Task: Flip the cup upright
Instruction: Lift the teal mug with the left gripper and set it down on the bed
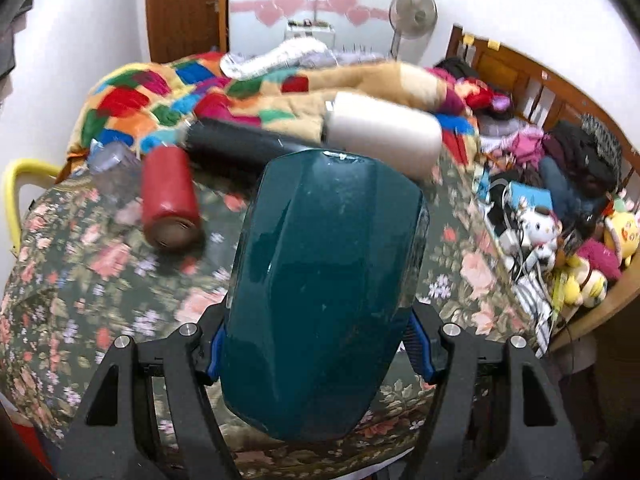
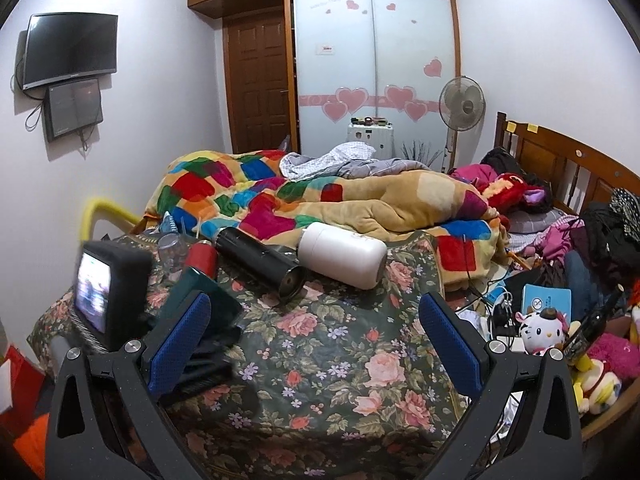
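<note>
Teal cup (image 1: 324,292) sits clamped between the jaws of my left gripper (image 1: 316,344), its long body running straight out from the camera, the far end raised toward the other bottles. Which end is the mouth I cannot tell from here. To finish the flip well, I think I should keep the squeeze firm on the smooth shell, roll my wrist until the cup's axis stands vertical, then lower its base flat onto the floral cover (image 1: 100,272) in the bare patch near me before loosening. That cloth looks soft, so a tilted landing could tip it over.

My left view is mostly filled by the cup; it shows the red bottle (image 1: 170,196), black flask (image 1: 240,142) and white bottle (image 1: 384,132) lying on their sides beyond it, all blurred.

My right view shows what the left cannot: the left gripper from outside with the teal cup (image 2: 208,292) low over the cover's left edge. My right gripper (image 2: 316,344) hangs spread wide, holding nothing, well apart from the three lying bottles.
</note>
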The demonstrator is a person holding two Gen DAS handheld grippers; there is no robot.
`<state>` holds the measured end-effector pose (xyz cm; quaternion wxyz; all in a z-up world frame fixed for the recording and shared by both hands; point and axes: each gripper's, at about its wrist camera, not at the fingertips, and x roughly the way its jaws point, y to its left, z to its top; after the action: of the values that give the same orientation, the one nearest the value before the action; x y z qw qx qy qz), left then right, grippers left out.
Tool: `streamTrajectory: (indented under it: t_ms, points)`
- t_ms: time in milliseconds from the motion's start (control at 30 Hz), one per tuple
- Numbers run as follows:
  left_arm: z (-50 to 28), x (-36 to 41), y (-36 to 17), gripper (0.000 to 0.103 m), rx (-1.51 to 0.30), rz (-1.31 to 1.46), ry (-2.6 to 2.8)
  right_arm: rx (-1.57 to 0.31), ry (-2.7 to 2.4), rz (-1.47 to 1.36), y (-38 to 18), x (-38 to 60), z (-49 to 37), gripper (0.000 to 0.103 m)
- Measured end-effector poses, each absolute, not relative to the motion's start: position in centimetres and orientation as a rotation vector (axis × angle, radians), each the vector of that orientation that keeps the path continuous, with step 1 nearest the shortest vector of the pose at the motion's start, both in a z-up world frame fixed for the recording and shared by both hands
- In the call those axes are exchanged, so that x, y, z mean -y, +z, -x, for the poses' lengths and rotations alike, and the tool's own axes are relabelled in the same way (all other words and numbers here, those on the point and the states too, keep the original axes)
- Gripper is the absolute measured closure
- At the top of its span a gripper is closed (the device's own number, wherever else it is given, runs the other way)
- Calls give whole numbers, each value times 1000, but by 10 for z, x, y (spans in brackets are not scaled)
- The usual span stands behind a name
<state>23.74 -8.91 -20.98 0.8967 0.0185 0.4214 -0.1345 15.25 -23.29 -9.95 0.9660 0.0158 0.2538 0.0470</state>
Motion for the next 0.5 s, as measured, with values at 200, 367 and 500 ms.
streamTrajectory:
  t_ms: [200, 367, 500]
  points:
    - [-257, 99, -252, 34, -985, -46, -264, -557, 85, -56, -113, 246, -160, 0]
    - [-265, 99, -271, 34, -1030, -26, -244, -592, 84, -71, -124, 253, -165, 0]
    - [-269, 100, -272, 34, -1022, -50, -232, -611, 80, -72, -128, 254, -168, 0]
